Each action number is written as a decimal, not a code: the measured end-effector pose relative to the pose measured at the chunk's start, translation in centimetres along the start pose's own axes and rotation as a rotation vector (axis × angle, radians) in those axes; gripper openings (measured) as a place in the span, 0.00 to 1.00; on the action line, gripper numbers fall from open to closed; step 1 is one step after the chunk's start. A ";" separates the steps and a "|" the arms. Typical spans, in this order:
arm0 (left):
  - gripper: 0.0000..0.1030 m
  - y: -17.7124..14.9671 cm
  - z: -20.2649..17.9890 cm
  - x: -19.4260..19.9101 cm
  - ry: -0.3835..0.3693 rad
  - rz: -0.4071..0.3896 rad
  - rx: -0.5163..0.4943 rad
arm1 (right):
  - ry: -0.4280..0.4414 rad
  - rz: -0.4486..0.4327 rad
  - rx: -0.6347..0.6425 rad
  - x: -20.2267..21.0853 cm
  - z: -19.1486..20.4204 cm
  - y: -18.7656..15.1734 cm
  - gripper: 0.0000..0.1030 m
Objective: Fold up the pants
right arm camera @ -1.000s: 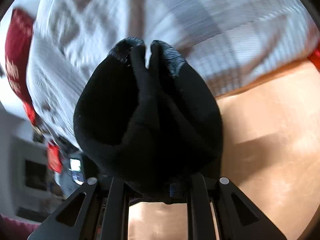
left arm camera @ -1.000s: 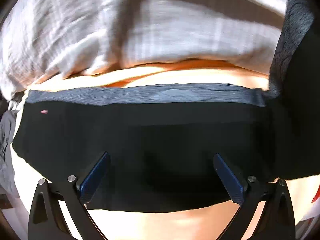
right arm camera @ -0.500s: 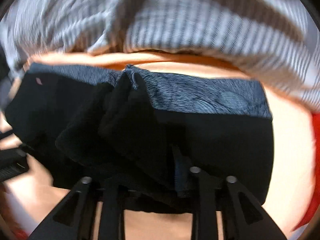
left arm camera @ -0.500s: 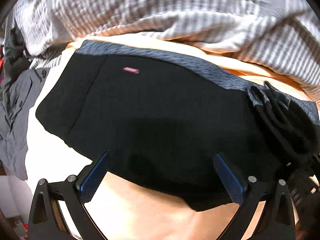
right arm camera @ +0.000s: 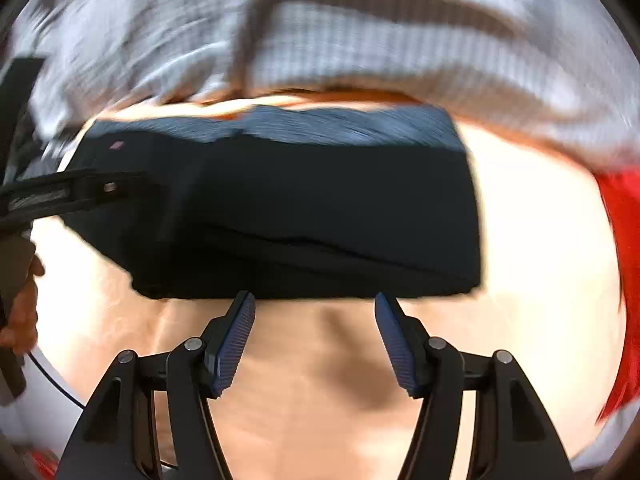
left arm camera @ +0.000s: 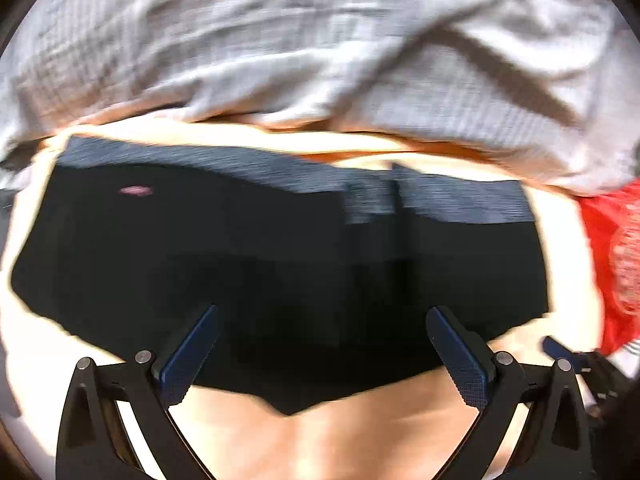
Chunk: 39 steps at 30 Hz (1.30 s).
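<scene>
The black pants with a grey-blue waistband lie folded on the peach sheet. In the right wrist view the pants form a flat folded block, with a folded layer on top at the right. My left gripper is open over the pants' near edge and holds nothing. My right gripper is open just in front of the pants' near edge, empty. The left gripper's body shows at the left of the right wrist view, over the pants.
A grey-white striped blanket lies bunched behind the pants. A red cloth lies at the right, also in the right wrist view. A hand holds the left tool at the far left.
My right gripper carried a bunched part of the pants over, laid it down on the rest and opened. It has drawn back to the near edge. The left gripper stayed open.
</scene>
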<state>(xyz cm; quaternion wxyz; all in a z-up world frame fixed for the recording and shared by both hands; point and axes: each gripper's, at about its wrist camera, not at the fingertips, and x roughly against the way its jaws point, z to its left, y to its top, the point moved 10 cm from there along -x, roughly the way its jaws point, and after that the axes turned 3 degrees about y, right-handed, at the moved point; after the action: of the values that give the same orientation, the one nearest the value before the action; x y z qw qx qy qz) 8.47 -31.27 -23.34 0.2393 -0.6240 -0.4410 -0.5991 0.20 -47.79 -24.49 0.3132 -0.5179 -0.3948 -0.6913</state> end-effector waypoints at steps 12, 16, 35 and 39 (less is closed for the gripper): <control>0.43 -0.8 -7.5 -3.5 -0.112 0.091 -0.073 | 0.067 0.008 -0.141 -0.5 -3.2 -1.6 0.65; 0.22 -1.1 -7.2 -3.3 -0.115 0.092 -0.065 | 0.083 0.022 -0.173 -0.9 -3.8 -2.1 0.65; 0.04 -3.3 -3.6 -1.7 0.054 0.104 -0.077 | 0.072 -0.025 -0.246 0.6 -7.7 -0.7 0.65; 0.04 0.0 -6.8 -1.5 0.032 0.050 -0.116 | 0.057 -0.063 -0.246 1.1 -9.2 1.8 0.65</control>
<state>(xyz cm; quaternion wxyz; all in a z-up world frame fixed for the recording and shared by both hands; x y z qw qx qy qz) 4.92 -37.28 -23.61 0.2246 -0.6379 -0.3862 -0.6273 -2.94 -56.70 -24.44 0.2363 -0.5198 -0.3140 -0.7585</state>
